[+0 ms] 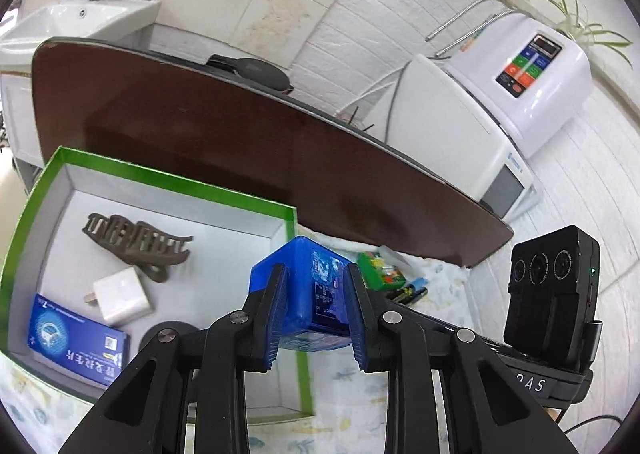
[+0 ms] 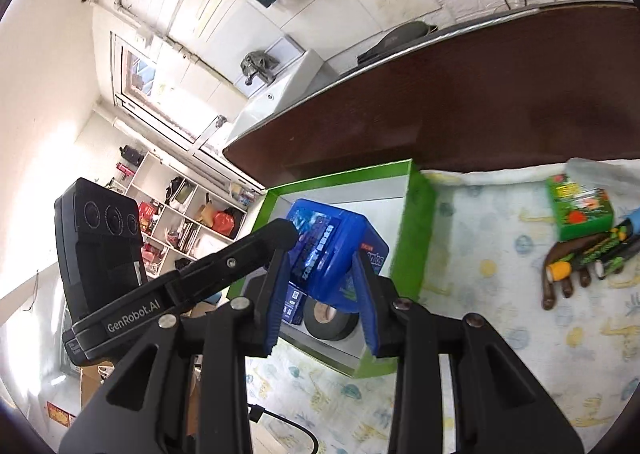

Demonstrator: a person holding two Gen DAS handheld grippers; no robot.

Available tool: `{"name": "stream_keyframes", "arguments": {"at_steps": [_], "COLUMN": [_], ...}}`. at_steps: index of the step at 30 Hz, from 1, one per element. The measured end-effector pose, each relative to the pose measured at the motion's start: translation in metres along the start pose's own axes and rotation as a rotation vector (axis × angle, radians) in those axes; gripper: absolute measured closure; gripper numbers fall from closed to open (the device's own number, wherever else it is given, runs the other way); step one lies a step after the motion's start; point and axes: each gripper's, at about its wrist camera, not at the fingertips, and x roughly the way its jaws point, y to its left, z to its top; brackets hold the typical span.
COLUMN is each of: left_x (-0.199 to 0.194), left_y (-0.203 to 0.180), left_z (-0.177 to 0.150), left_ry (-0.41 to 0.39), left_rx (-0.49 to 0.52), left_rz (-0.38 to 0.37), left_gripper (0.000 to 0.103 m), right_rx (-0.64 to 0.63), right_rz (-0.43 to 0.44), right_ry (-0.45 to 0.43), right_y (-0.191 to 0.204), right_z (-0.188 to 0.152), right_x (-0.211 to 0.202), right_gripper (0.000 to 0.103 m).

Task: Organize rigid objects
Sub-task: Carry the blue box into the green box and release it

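Note:
Both grippers hold one blue plastic box [image 1: 312,286] with a printed label, above the right edge of the green-rimmed tray [image 1: 172,177]. My left gripper [image 1: 316,274] is shut on its sides. In the right wrist view my right gripper [image 2: 320,258] is shut on the same blue box [image 2: 332,242], and a left finger meets it from the left. The tray holds a brown hair claw [image 1: 136,246], a white charger [image 1: 120,296], a flat blue packet [image 1: 76,338] and a black tape roll [image 2: 330,322].
On the patterned cloth right of the tray [image 2: 420,221] lie a green box [image 2: 580,205], batteries [image 2: 608,254] and a brown claw-shaped piece [image 2: 568,274]. A dark brown tabletop [image 1: 240,133] runs behind. A white appliance [image 1: 532,81] and a sink [image 1: 80,21] stand beyond it.

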Motion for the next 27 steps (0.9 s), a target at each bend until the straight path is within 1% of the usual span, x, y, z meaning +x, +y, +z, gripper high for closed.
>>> {"name": "stream_keyframes", "arguments": {"at_steps": [3,8,10,15,19,22,23,27], "left_x": [0.002,0.015,0.019,0.028,0.035,0.036,0.034,0.017], "left_y": [0.025,0.057,0.065,0.075,0.087,0.095,0.095,0.083], "left_z": [-0.004,-0.009,-0.010,-0.011,-0.012,-0.013,-0.014,-0.010], "left_ry": [0.000,0.022,0.030,0.044,0.065,0.087,0.089,0.046], "left_rx": [-0.051,-0.119,-0.137,-0.155,-0.181,-0.222,-0.227,-0.190], "left_rz": [0.004,-0.016,-0.028,-0.024,-0.028,-0.050,-0.044,-0.007], "left_gripper": [0.076,0.076,0.076,0.076,0.076,0.076,0.076,0.076], "right_rx": [0.006,0.003,0.000,0.014,0.011,0.010,0.006,-0.004], "right_rz": [-0.010,-0.071,-0.090,-0.112,-0.139,-0.127,-0.130,-0.117], "right_ry": [0.039,0.080,0.087,0.103,0.117,0.122,0.120,0.104], "right_y": [0.004,0.009,0.006,0.002,-0.001,0.000,0.001,0.004], "right_z": [-0.002,-0.007,-0.007,-0.003,-0.004,-0.004,-0.004,-0.003], "right_x": [0.028,0.057,0.063,0.077,0.085,0.085,0.085,0.072], "right_gripper": [0.070,0.070,0.070,0.070,0.070,0.072,0.072,0.072]}}
